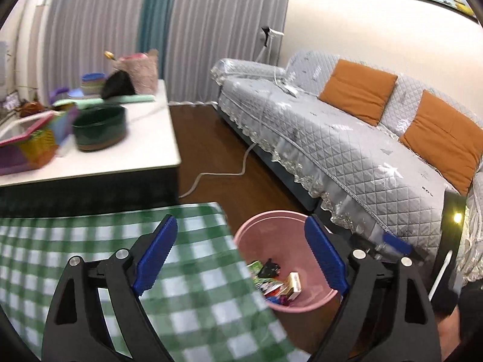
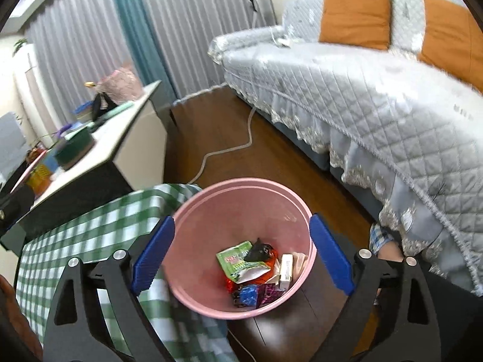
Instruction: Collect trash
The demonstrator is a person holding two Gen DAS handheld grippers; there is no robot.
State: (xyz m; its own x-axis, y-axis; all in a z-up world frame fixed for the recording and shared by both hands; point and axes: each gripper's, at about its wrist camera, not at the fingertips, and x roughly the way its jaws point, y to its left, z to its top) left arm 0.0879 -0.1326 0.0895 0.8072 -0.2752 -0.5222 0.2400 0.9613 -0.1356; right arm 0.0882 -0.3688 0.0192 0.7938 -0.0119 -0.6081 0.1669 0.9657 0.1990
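A pink trash bin (image 2: 193,211) stands on the wood floor beside the green-checked table; it also shows in the left wrist view (image 1: 265,229). Inside it lie several wrappers (image 2: 244,264), a small box (image 2: 286,268) and other scraps. My right gripper (image 2: 241,256) is open and empty, held right above the bin's mouth. My left gripper (image 1: 241,256) is open and empty, over the table's right edge with the bin between its fingers in view. Part of the right gripper (image 1: 392,241) shows beyond the left one.
The green-checked tablecloth (image 1: 75,241) covers the near table. A white table (image 1: 145,138) behind holds a dark green bowl (image 1: 99,126), colourful baskets and clutter. A grey quilted sofa (image 1: 332,138) with orange cushions runs along the right. A white cable (image 1: 220,175) lies on the floor.
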